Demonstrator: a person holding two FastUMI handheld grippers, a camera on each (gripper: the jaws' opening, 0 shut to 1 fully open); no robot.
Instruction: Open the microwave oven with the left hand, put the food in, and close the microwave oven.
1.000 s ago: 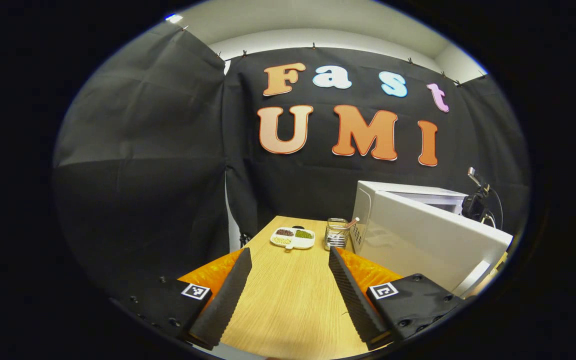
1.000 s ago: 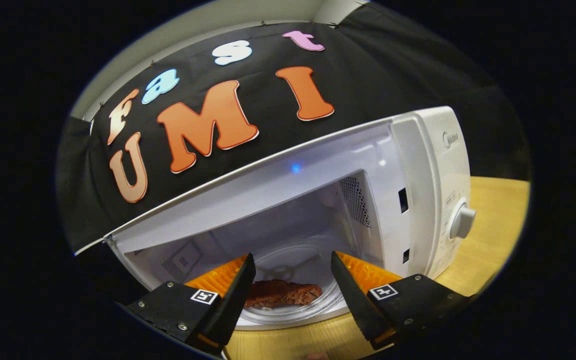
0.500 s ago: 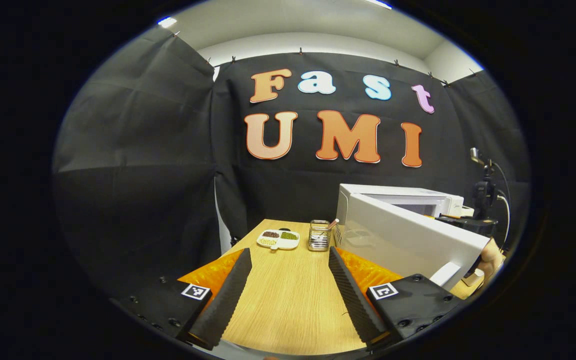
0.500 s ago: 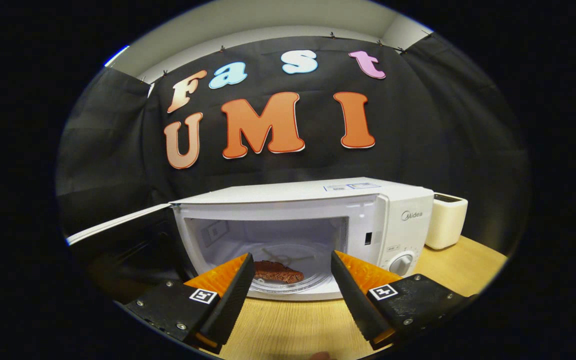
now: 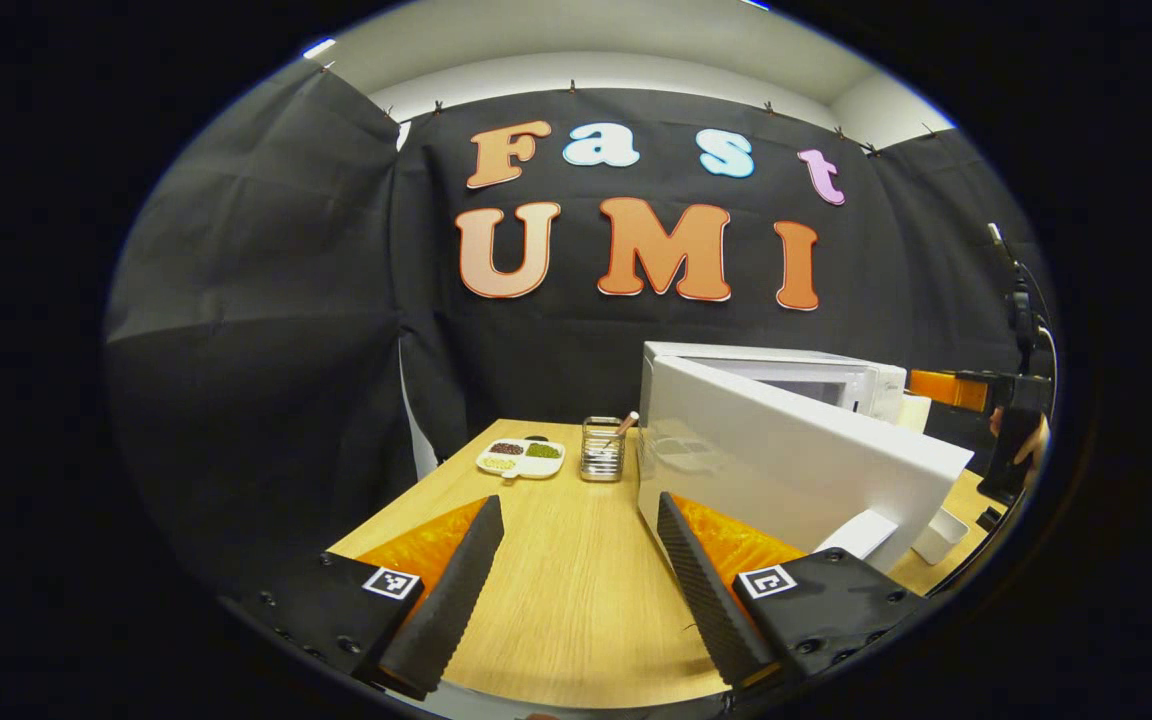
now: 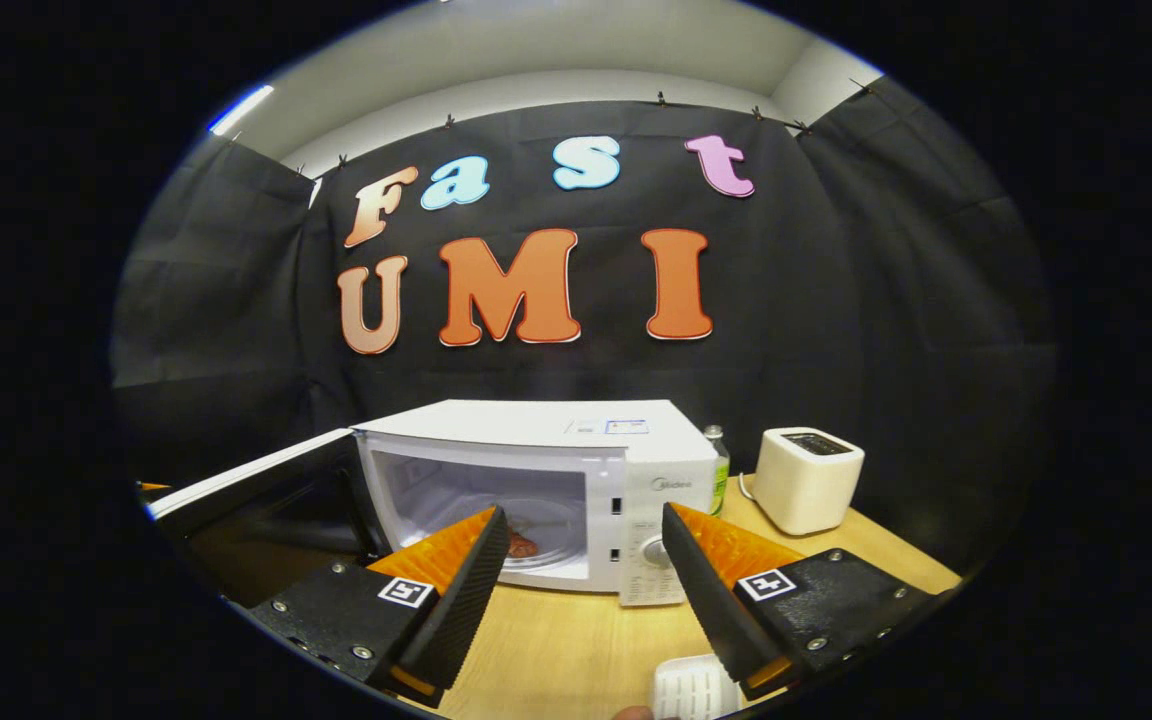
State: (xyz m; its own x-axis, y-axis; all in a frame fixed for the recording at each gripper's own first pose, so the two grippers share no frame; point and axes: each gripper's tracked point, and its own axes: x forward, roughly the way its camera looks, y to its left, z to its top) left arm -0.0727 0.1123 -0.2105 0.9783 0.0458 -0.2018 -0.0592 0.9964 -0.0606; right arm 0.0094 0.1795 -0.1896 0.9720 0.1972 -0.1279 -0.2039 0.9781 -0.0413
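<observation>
Right gripper view: microwave oven (image 6: 576, 470) stands on the tabletop (image 6: 556, 650), its door (image 6: 246, 480) swung wide to the left, cavity open toward the camera.
Food: a dark brown piece (image 6: 523, 546) lies on the glass turntable inside the cavity, partly hidden behind one finger; it looks already put in.
Right gripper (image 6: 586, 590): fingers spread wide, nothing between them, held back from the oven front above the tabletop.
Left gripper (image 5: 576, 590): fingers equally wide apart and empty, above bare tabletop (image 5: 556, 560), with the door's outer face (image 5: 786, 470) just to its right.
Step judged: closing the door is what remains.
Door handling: a stiff, hinged panel, probably light to swing but with a latch that needs a firm last push; its smooth white face may be slippery for a pinch.
Where to take hold: best pushed flat on the outer face near the free edge, far from the hinge, rather than gripped.
Risk: a hard shove could slide the whole oven on the wood.
Nearby: toaster (image 6: 808, 478) right of the oven; sectioned dish (image 5: 521, 458) and wire holder (image 5: 600, 449) far down the tabletop.
</observation>
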